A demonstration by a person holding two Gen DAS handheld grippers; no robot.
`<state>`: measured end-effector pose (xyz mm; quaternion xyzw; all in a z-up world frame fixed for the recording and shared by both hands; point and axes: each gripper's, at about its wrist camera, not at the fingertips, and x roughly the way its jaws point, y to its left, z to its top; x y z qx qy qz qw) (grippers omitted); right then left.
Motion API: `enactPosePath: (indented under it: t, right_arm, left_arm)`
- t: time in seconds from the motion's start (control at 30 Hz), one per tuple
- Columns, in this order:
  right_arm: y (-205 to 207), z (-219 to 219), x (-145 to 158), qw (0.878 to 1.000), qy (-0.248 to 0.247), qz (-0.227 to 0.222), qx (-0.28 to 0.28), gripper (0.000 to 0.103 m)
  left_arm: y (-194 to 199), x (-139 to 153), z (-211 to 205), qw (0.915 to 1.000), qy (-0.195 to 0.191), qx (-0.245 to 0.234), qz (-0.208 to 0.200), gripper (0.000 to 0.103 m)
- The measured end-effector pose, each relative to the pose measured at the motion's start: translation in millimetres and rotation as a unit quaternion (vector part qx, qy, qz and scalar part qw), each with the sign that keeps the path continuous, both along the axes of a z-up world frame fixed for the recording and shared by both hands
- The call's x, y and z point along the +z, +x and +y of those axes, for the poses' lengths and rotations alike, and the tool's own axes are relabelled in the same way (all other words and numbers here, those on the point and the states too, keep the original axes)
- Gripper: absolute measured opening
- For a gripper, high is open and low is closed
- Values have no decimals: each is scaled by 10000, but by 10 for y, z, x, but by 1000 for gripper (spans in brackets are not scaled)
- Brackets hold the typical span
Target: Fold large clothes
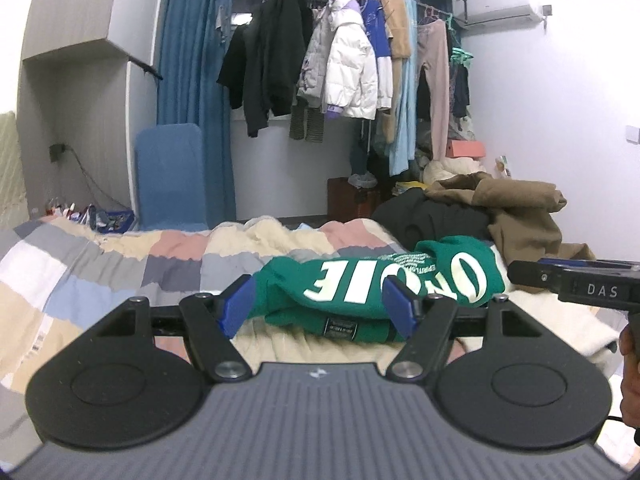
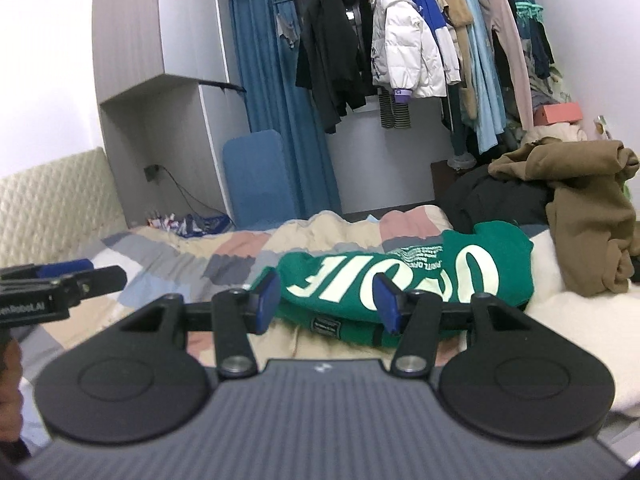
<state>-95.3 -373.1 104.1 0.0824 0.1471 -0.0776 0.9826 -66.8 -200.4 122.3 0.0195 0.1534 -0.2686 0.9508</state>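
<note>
A green sweatshirt with large white letters (image 1: 360, 280) lies folded into a compact bundle on the patchwork quilt (image 1: 120, 264); it also shows in the right wrist view (image 2: 404, 276). My left gripper (image 1: 320, 306) is open and empty, its blue pads just short of the bundle's near edge. My right gripper (image 2: 326, 300) is open and empty too, close in front of the same bundle. The right gripper shows at the right edge of the left wrist view (image 1: 576, 282); the left gripper shows at the left edge of the right wrist view (image 2: 60, 280).
A heap of brown (image 2: 580, 208) and black (image 2: 492, 200) clothes lies on the bed's far right, on a white fleece blanket (image 2: 568, 312). Behind the bed a rail of hanging clothes (image 1: 348, 64), a blue curtain (image 1: 192, 80) and a blue board (image 1: 172, 176).
</note>
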Motion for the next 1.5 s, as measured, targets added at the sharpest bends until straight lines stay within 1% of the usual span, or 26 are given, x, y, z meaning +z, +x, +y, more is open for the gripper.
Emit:
enactPosePath:
  t: [0.1,0.23,0.33,0.43,0.57,0.63,0.8,1.17,1.5]
  right_arm:
    - [-12,47,-64,10000,17,82,-14,55]
    - [8,105,-154,9998,-16,205,-35,54]
    - [-19,118,-202,9997,50,252,-31,54]
    - [-55,137,-230,9996,41,271,-82,54]
    - [-93,167,-262,9995,-32,277,-119,54]
    - [-101,162,-275,9995,16,282,-122,54]
    - [-99,143,-289,9993,78,306,-178,54]
    - [-133,129,-284,9991,38,312,-270,54]
    - [-116,186,-293,9993,-44,283,-253,54]
  left_arm:
    - [0,-110,44,9998,-88,-35,165,74]
    - [-31,-215,27,9999,61,51,62,74]
    - [4,-285,56,9996,-60,-112,263,74]
    - [21,-344,80,9996,-9,34,266,74]
    - [39,-401,105,9994,-22,43,333,74]
    - [42,-425,110,9994,4,84,323,74]
    - [65,-460,113,9994,34,131,331,74]
    - [68,-506,86,9992,99,234,303,75]
    - [46,-511,84,9990,22,280,337,77]
